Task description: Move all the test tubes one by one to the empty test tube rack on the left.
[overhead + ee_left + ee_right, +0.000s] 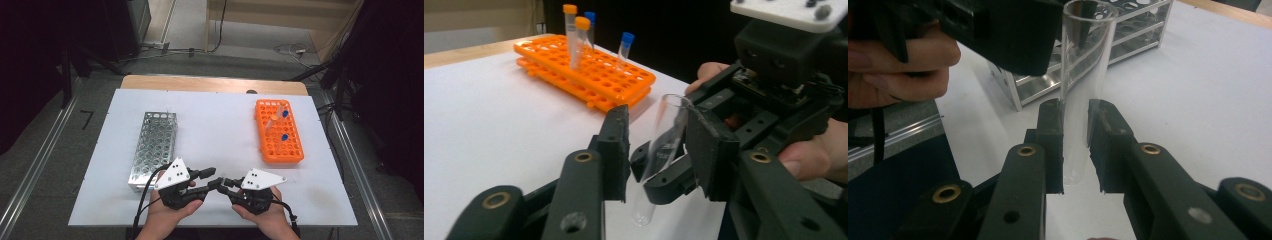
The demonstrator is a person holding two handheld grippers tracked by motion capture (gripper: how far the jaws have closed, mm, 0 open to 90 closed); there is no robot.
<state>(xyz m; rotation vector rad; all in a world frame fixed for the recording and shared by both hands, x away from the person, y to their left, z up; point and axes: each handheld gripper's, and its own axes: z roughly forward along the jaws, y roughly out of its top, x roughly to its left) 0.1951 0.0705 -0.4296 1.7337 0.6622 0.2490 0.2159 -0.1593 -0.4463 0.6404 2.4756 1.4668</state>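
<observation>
A clear, uncapped test tube point(1083, 60) stands upright between the pads of my right gripper point(1075, 107), which is shut on its lower half. In the left gripper view the same tube point(669, 115) leans between the jaws of my left gripper point(658, 125). The right pad is at the glass, and a gap shows beside the left pad. From above, the left gripper point(216, 178) and right gripper point(223, 186) meet tip to tip over the front middle of the white mat point(215, 125), each held in a hand.
An orange rack point(280, 132) at the back right holds several tubes with blue and orange caps point(583, 22). A metal rack point(152, 147) stands empty at the left, close behind the left hand. The table's front edge is just under both hands.
</observation>
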